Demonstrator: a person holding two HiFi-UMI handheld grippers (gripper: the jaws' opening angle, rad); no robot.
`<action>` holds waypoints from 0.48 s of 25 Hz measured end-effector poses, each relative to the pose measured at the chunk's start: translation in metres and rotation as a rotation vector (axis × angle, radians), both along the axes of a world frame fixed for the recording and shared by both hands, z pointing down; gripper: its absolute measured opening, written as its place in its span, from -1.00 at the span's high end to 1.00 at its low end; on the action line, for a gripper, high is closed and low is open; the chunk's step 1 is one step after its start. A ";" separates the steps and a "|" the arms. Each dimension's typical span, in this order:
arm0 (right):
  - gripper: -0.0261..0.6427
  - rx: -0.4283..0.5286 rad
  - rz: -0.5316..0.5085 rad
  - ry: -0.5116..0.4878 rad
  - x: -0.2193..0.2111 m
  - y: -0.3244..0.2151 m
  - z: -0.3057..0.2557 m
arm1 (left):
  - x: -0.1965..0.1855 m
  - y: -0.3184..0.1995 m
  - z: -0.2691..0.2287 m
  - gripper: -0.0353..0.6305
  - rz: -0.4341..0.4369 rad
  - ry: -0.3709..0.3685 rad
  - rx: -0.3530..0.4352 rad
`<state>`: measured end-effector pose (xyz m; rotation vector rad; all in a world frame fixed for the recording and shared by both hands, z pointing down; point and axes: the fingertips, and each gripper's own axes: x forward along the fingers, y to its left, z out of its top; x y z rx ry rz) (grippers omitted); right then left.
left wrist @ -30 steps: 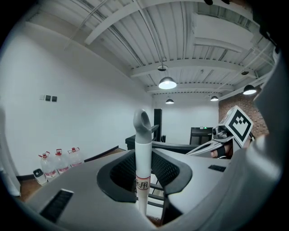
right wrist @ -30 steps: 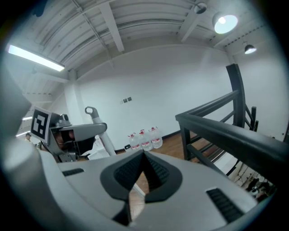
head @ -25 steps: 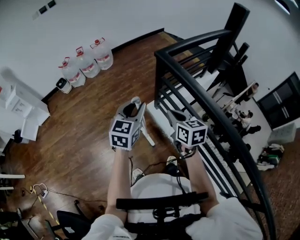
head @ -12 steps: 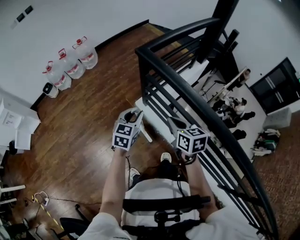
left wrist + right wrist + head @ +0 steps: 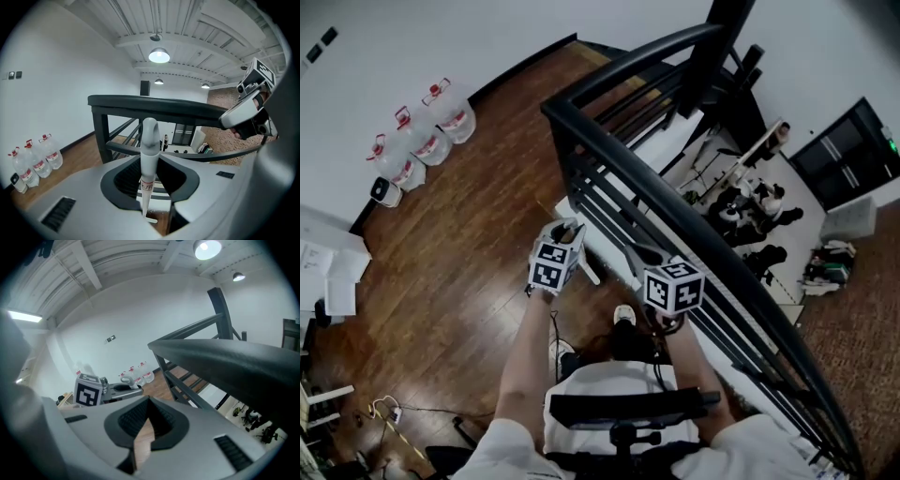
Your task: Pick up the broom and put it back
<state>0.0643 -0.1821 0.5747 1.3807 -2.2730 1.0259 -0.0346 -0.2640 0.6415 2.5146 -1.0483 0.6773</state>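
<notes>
A white broom handle (image 5: 149, 159) with a hooked grey cap stands upright between the jaws of my left gripper (image 5: 150, 176), which is shut on it. In the head view the left gripper (image 5: 566, 231) hangs over the wooden floor, just left of the black railing (image 5: 675, 211), and the lower handle (image 5: 592, 271) slants down from it. The broom's head is not visible. My right gripper (image 5: 637, 251) is right beside the railing with its fingertips together and nothing between them (image 5: 149, 401). Each gripper shows in the other's view: the right gripper (image 5: 246, 112) and the left gripper (image 5: 112, 391).
Large water bottles (image 5: 420, 122) stand by the white wall at the far left. White boxes (image 5: 323, 272) and floor cables (image 5: 389, 412) lie at the left. Beyond the curved railing (image 5: 225, 357) the floor drops to a lower level with equipment (image 5: 745, 202).
Both grippers have sunk lower beside the railing, the left one farther, and it has taken the broom handle down with it. Both grips look the same.
</notes>
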 end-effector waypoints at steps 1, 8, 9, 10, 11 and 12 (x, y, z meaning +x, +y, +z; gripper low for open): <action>0.87 -0.004 -0.003 0.003 0.002 -0.001 0.001 | 0.006 -0.006 0.004 0.58 0.007 -0.008 -0.009; 0.87 -0.024 -0.011 0.011 0.015 -0.007 0.010 | 0.048 -0.042 0.023 0.58 0.061 -0.021 -0.029; 0.87 -0.024 -0.009 0.011 0.017 -0.007 0.011 | 0.053 -0.047 0.024 0.58 0.063 -0.021 -0.027; 0.87 -0.025 -0.007 0.014 0.019 -0.008 0.011 | 0.058 -0.051 0.025 0.58 0.064 -0.018 -0.027; 0.87 -0.026 -0.005 0.016 0.021 -0.009 0.011 | 0.062 -0.054 0.026 0.58 0.062 -0.013 -0.028; 0.87 -0.028 -0.005 0.019 0.023 -0.009 0.012 | 0.067 -0.058 0.027 0.58 0.061 -0.008 -0.030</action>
